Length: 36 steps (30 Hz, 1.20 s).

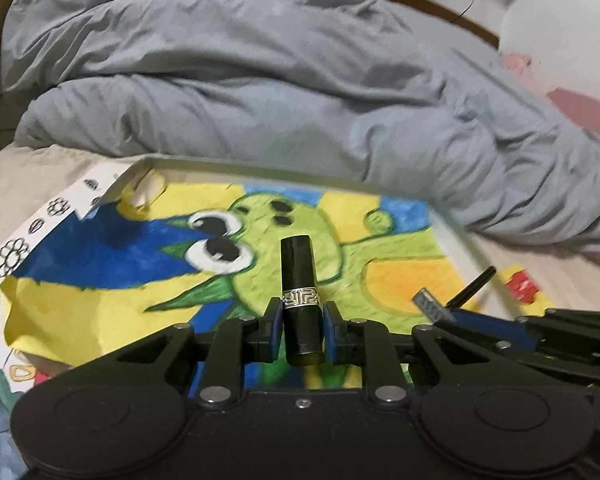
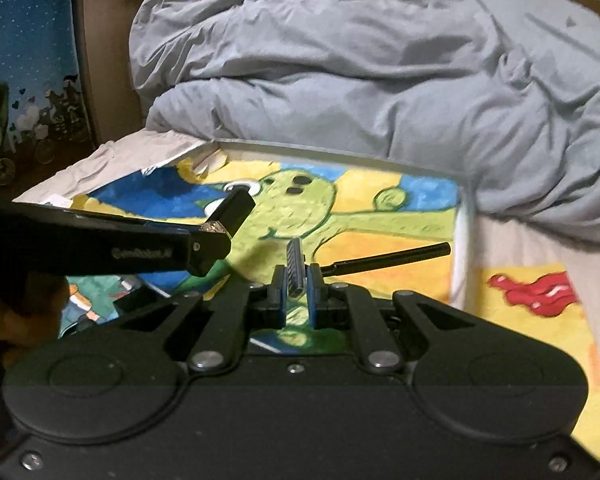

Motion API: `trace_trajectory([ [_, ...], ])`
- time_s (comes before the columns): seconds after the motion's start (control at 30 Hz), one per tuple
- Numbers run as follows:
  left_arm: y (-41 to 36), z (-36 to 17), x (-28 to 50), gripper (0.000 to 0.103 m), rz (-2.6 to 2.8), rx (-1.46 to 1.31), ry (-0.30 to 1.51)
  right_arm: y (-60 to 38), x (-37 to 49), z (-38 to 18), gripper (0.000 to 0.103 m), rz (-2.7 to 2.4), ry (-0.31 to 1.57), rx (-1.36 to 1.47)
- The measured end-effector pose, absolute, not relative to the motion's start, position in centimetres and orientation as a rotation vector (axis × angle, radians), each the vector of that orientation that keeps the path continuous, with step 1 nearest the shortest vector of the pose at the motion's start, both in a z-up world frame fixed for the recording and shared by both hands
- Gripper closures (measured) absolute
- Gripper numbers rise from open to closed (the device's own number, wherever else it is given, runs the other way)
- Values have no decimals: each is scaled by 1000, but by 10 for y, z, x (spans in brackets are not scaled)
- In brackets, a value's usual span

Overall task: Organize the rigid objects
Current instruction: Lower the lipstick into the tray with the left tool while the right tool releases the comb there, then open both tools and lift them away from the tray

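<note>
A glossy black plastic lipstick tube (image 1: 300, 292) is seen, ringed by a shiny patterned metal band. The left gripper (image 1: 302, 320) is made of matt black plastic with bright metal rivets and smooth blue pads (image 1: 277, 326). The razor (image 2: 296, 270) in the right gripper (image 2: 297, 296) shows a ridged metallic head and a matt black handle. Soft, creased grey cloth forms the duvet (image 1: 260, 80). The painted picture (image 1: 120, 264) looks matt and slightly grainy, like paper.

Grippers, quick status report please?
Left gripper clamps black lipstick tube. Right gripper clamps razor. Both over painted tray; path clear.
</note>
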State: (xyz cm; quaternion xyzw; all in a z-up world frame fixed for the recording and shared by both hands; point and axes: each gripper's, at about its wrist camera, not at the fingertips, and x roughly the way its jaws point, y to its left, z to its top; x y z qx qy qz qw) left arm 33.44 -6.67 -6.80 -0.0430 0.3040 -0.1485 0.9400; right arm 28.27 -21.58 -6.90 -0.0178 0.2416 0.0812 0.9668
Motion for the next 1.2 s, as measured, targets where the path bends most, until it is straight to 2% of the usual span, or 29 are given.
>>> trace_trajectory([
  [0.3, -62, -77, 336, 81, -289, -53, 666, -210, 298, -85, 98, 179, 550, 20],
  [0.47, -63, -74, 335, 80, -295, -46, 683, -212, 288, -81, 93, 172, 537, 20],
  [0.5, -63, -73, 334, 80, -292, -46, 683, -214, 285, -79, 90, 169, 535, 20],
  [0.57, -62, -70, 329, 78, -282, -58, 678, -217, 273, -73, 72, 161, 525, 28],
  [0.63, -61, -64, 323, 76, -270, -68, 665, -218, 263, -66, 66, 157, 508, 31],
  [0.8, -56, -41, 300, 55, -268, -78, 613, -223, 238, -49, 61, 134, 492, 15],
  [0.87, -51, -31, 288, 47, -264, -88, 587, -225, 225, -41, 50, 117, 475, 5],
  [1.03, -35, -10, 256, 34, -243, -115, 537, -231, 189, -18, 41, 90, 418, 30],
  [1.1, -28, -3, 242, 30, -237, -138, 523, -230, 174, -9, 32, 82, 392, 28],
  [1.13, -25, 0, 234, 29, -234, -142, 516, -229, 166, -6, 23, 79, 376, 26],
  [1.2, -20, 7, 218, 22, -223, -135, 497, -226, 151, 1, 19, 80, 355, 22],
])
